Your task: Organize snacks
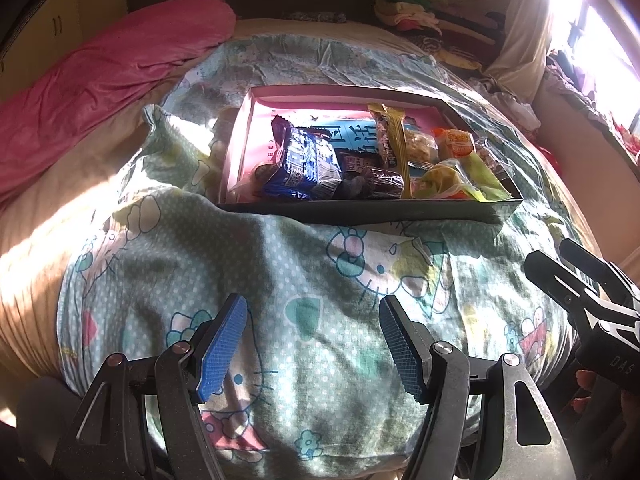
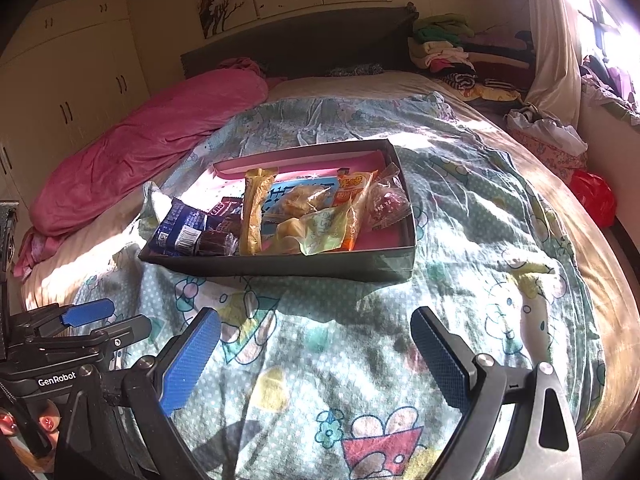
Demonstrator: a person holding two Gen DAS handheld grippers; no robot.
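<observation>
Nearest you, your left gripper [image 1: 312, 344] and right gripper [image 2: 316, 354] hover wide open and empty over bare cartoon-print quilt [image 2: 360, 360], giving free approach room. Beyond, the shallow dark box [image 2: 288, 266] already holds the snack packets [image 2: 304, 216], crowded against its near wall; the pink far end looks open.

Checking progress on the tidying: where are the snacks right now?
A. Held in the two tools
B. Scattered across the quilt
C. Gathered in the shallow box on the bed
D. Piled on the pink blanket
C: the snacks lie together inside the box, and both tools are open and hold nothing.
</observation>
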